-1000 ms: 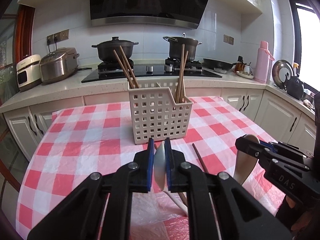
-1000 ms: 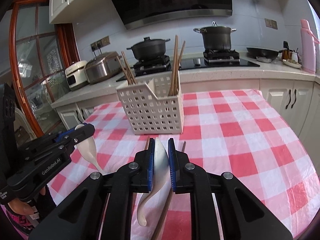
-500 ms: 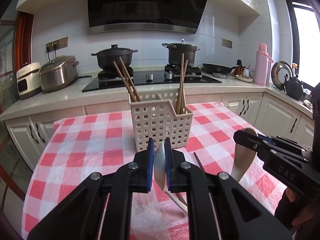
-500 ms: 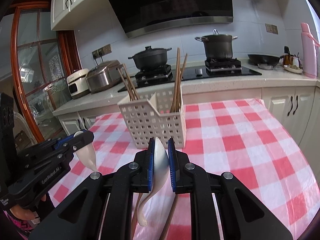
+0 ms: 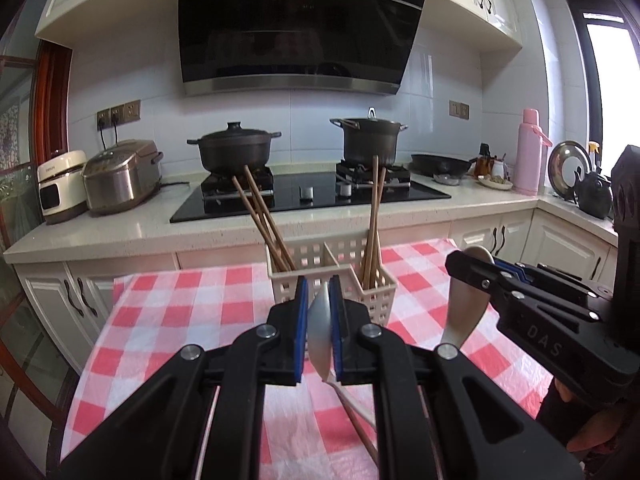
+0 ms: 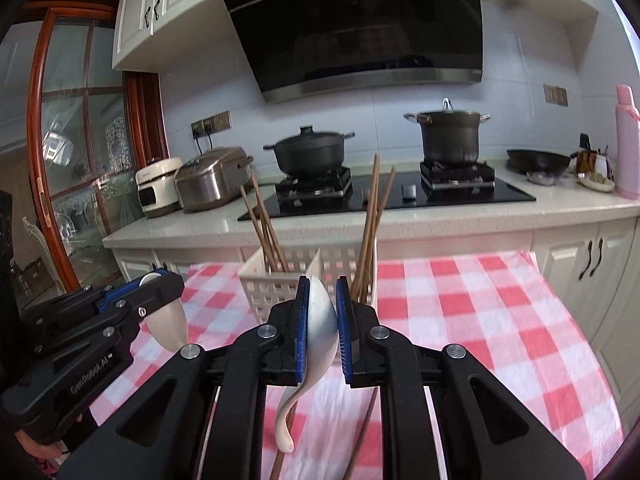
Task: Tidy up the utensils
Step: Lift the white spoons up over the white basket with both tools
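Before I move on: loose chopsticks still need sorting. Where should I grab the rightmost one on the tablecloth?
Mid-shaft of the chopstick, from straight above, jaws closing across it. It lies flat on the tablecloth, thin, running roughly toward the basket.

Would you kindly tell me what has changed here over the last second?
Both claws rose, lifting their spoons higher above the table: the left claw with its white spoon, the right claw with its spoon. Nothing was released. The basket and chopsticks stayed put.
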Motion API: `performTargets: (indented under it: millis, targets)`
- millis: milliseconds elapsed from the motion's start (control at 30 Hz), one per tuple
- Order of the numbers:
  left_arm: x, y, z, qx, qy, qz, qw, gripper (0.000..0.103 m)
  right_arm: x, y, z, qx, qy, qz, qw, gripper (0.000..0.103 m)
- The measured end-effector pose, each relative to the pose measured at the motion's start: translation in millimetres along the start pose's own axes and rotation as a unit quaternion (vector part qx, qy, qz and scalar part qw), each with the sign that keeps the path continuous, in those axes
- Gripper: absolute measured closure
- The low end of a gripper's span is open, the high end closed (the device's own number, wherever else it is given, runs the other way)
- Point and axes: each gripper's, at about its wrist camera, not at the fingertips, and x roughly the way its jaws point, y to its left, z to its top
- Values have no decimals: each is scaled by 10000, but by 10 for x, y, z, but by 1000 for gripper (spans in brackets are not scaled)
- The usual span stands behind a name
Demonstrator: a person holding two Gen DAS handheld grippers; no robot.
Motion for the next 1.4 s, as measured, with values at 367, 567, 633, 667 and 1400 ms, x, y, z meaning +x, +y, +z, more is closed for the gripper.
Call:
performTargets:
  millis: [367,567,633,667,1400]
  targets:
    - [89,23,492,-94,-475,279,9984,93,136,-16,456,-52,-489,-92,9987,89]
    - [88,47,874,-73,-801,394,9960,93,162,-61,773,-183,-794,-168,9965,89]
    - [85,61,991,-89,-889,393,9952,93,182,-80,857,-228,-884,-196,9956,89]
    - [84,72,1062,-84,-951,414,9946,93,207,-98,897,-235,-901,-200,9955,89]
    - [1458,436,841,-363,-5,663,9971,93,1292,-476,409,198,-209,-124,9995,89]
